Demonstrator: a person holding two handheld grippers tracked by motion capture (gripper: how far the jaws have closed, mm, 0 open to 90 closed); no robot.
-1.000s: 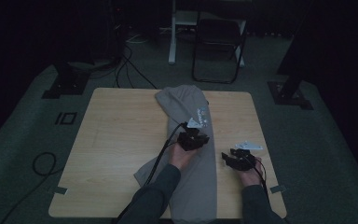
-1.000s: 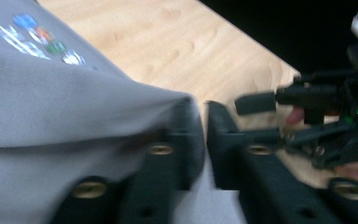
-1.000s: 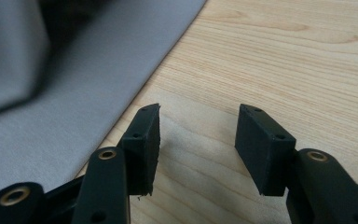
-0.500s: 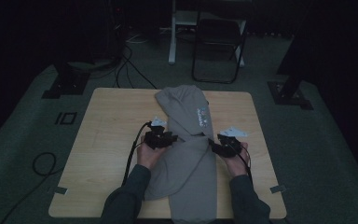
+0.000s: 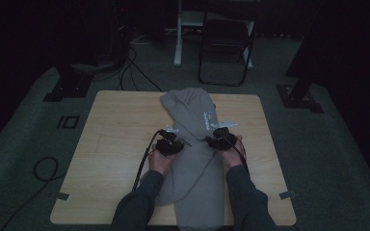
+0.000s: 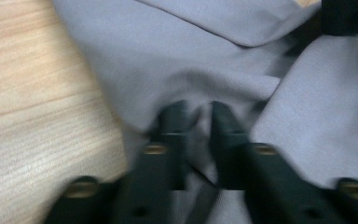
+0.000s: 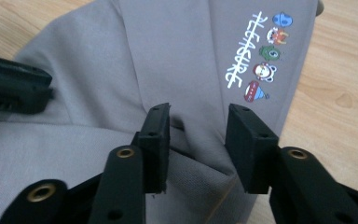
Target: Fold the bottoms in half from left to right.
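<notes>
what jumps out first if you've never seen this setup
A grey hoodie lies lengthwise down the middle of the wooden table, and a person works it from both sides. The left gripper is pinched shut on a fold of the fabric, while the right gripper stands open over the hoodie's edge. Beside it, a white print with small cartoon figures catches the eye.

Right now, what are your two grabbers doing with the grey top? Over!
Left gripper jaws pinched shut on the grey cotton hoodie. Right gripper jaws closing astride a fold, not clamped. Nothing in the way.
</notes>
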